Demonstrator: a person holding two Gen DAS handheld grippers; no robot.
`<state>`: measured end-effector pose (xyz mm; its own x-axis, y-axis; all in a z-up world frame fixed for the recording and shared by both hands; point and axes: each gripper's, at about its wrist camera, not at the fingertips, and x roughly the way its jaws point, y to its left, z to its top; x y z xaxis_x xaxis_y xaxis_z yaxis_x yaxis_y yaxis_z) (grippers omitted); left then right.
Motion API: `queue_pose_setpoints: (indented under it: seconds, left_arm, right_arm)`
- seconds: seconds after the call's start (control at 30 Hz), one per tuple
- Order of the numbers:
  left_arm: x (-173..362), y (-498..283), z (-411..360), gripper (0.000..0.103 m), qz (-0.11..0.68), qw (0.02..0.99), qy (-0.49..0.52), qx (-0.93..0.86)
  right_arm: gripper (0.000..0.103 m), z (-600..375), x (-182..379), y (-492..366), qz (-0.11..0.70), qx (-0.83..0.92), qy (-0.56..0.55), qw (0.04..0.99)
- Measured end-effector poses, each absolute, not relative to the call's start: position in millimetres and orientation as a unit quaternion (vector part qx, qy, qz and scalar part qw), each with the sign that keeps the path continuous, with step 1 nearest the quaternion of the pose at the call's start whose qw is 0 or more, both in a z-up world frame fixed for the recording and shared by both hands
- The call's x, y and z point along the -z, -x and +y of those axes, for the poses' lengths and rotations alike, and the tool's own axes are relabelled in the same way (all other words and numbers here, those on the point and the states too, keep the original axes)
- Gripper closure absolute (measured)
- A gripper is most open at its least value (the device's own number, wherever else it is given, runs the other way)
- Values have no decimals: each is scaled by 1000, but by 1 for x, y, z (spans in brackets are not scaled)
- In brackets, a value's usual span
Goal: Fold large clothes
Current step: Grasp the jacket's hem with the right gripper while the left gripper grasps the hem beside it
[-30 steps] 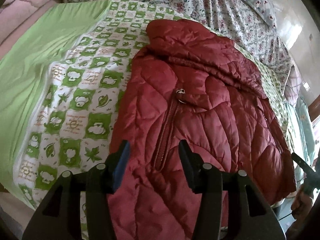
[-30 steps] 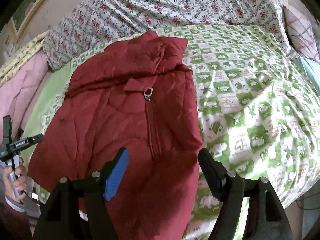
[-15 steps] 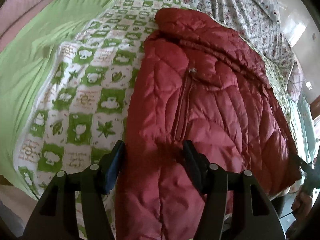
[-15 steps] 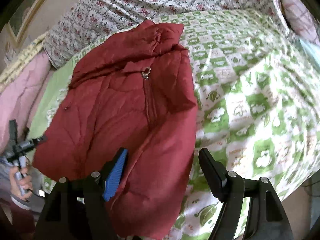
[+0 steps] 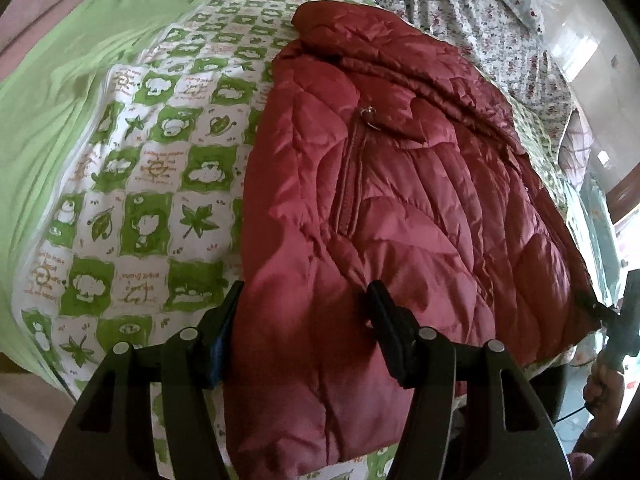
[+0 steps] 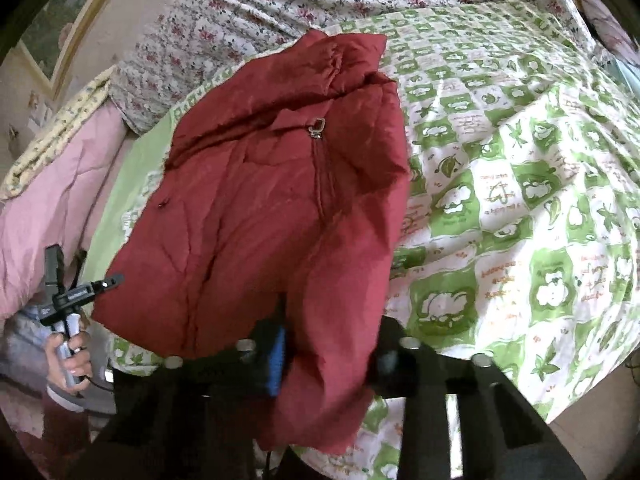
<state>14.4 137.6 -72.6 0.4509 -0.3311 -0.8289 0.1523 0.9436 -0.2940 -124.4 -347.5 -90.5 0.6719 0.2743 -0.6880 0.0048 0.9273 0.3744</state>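
So there's a red puffer jacket lying zipped up on the bed, spread over a green-and-white checked quilt with little leaf and cloud prints. The left gripper is sitting at the jacket's bottom hem with its jaws spread, fabric bulging between them but not pinched. The right gripper is straddling a fold of the hem on its side, jaws also apart around the cloth. A floral sheet is bunching up at the head, and a pink blanket is lying beside it.
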Motion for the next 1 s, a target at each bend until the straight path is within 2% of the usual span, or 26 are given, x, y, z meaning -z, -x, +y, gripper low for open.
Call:
queue_pose_setpoints:
  seconds: [0.23, 0.4, 0.53, 0.57, 0.6, 0.73, 1.0]
  left_arm:
    - [79, -5, 141, 44, 506, 842, 98, 161]
    - [76, 0, 134, 47, 497, 846, 78, 177]
    - [73, 2, 129, 61, 489, 851, 61, 183]
    - [71, 3, 128, 72, 486, 851, 59, 187]
    - [69, 4, 127, 78, 483, 852, 59, 194]
    - [50, 7, 124, 84, 459, 863, 65, 201]
    - [7, 4, 132, 86, 403, 883, 107, 214]
  right_arm:
    - [77, -350, 96, 125, 398, -82, -189, 894]
    - [66, -350, 99, 125, 399, -89, -205, 889]
    - [65, -349, 101, 124, 400, -88, -200, 890]
    - [69, -348, 100, 124, 400, -86, -195, 892]
    - [70, -347, 99, 125, 398, -86, -191, 893]
    - [77, -346, 89, 127, 380, -102, -189, 900]
    - [80, -350, 60, 127, 335, -138, -219, 906]
